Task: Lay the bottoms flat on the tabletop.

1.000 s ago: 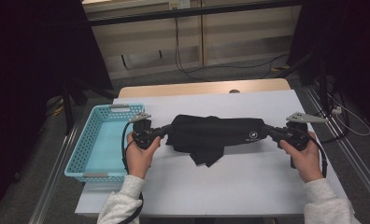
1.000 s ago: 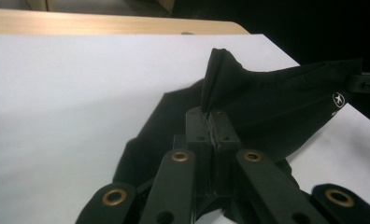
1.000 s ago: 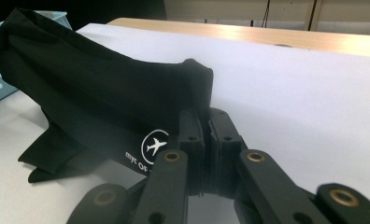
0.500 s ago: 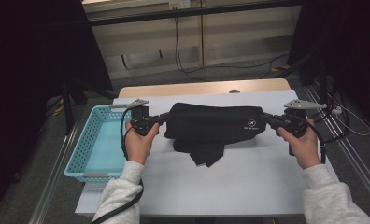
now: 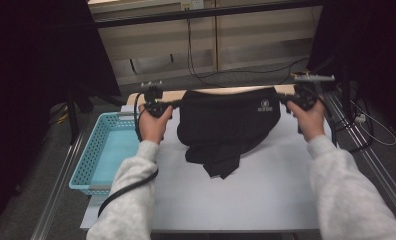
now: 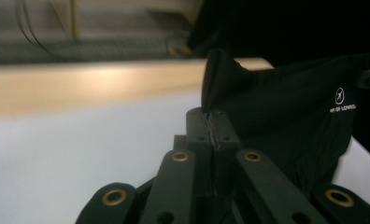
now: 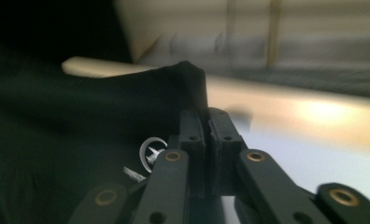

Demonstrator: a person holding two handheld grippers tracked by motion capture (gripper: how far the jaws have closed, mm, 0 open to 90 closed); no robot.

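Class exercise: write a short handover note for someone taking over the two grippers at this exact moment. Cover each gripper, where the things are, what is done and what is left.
Left gripper: shut on the left top corner of the black garment.
Right gripper: shut on the right top corner.
Garment: stretched between the grippers over the far half of the white table; its lower folds hang bunched and touch the tabletop. A small white logo faces up near the right corner.
Blue basket: left of the table, with nothing in it.
Done: both corners gripped, garment raised.
Left, probably: spread or fold it, perhaps put it in the basket.

Garment (image 5: 228, 122) over table (image 5: 246, 200) middle, between claws; basket (image 5: 108, 150) at table's left edge.
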